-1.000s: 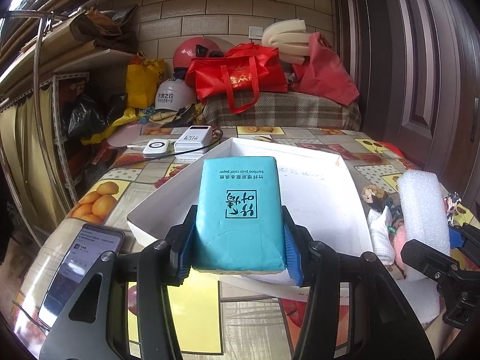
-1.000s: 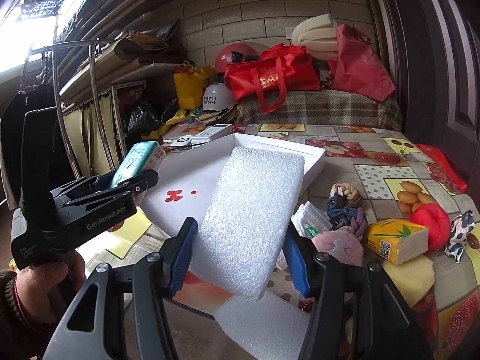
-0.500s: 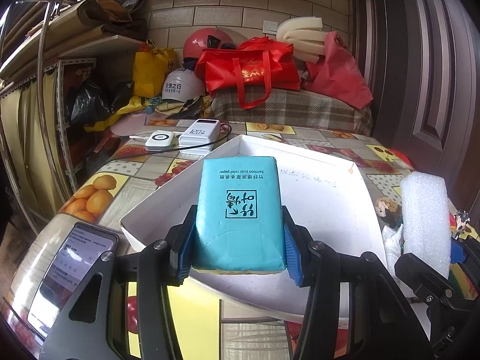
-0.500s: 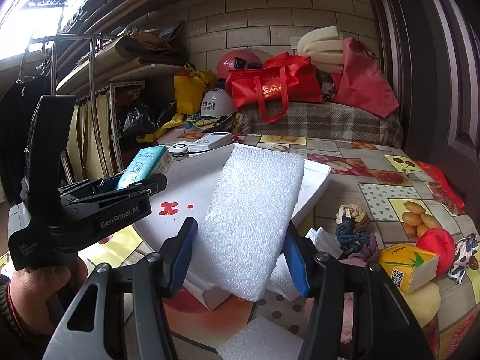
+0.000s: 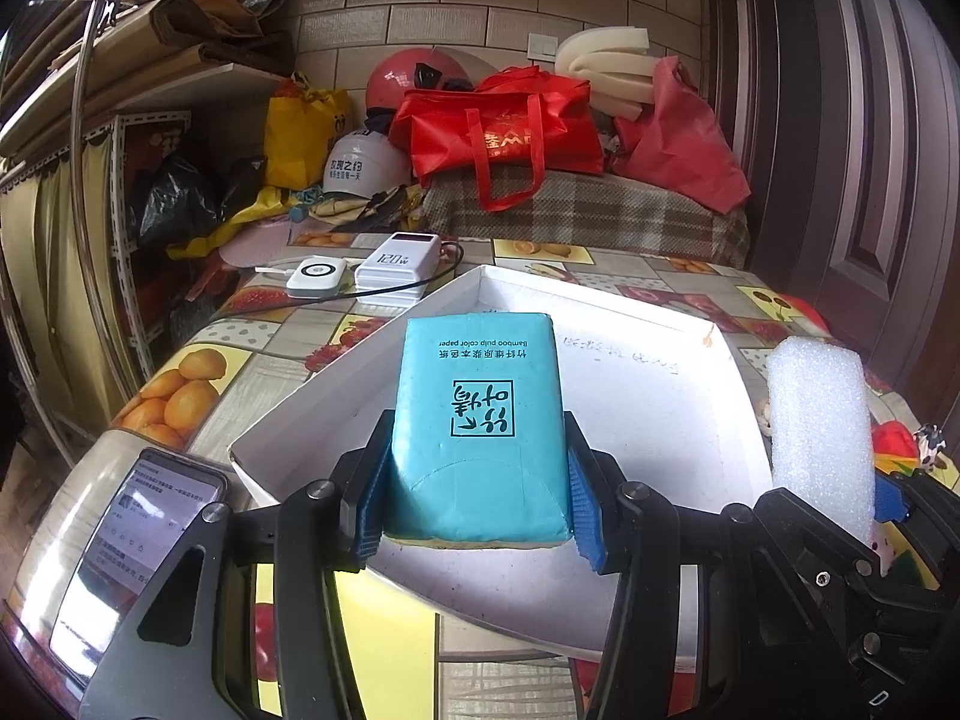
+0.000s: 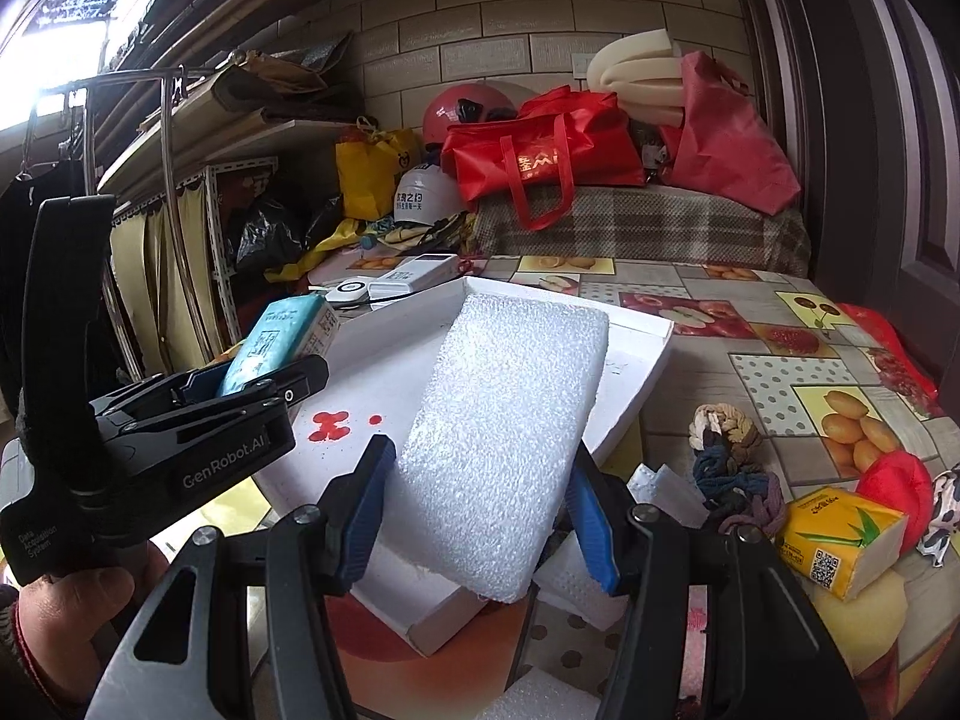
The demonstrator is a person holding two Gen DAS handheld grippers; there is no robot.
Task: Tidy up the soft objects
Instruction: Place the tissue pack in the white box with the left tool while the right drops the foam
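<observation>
**Inspector A:** Largest item first. The white shallow box (image 5: pixel 654 414) sits on the fruit-print tablecloth (image 5: pixel 198 384). In the left wrist view one corner points to 12 o'clock. Its rim is low and its floor is mostly bare.

**Inspector B:** Confirmed. The foam block (image 6: pixel 510 420) is next. The right gripper (image 6: pixel 477 495) is clamped on its near end, blue pads (image 6: pixel 360 510) pressed to both long sides. Its long axis runs from 6 toward 12 o'clock, tipped slightly toward 1. It is held above the box's near edge.

**Inspector A:** The teal tissue pack (image 5: pixel 480 420) is clamped in the left gripper (image 5: pixel 477 501) at its near end. Its long axis runs 6 to 12 o'clock, its printed text reads upside down, and it is held over the box's near-left wall.

**Inspector B:** From the right wrist view, the left gripper stands at 9 o'clock, just beside the foam block, not touching.

**Inspector A:** Obstructions: a phone (image 5: pixel 138 546) at 8 o'clock outside the box, power banks (image 5: pixel 396 270) at 11.

**Inspector B:** At 3 to 4 o'clock: braided fabric rings (image 6: pixel 729 456), a yellow tissue pack (image 6: pixel 840 540), a red plush (image 6: pixel 900 483). All lie outside the rim.
</observation>
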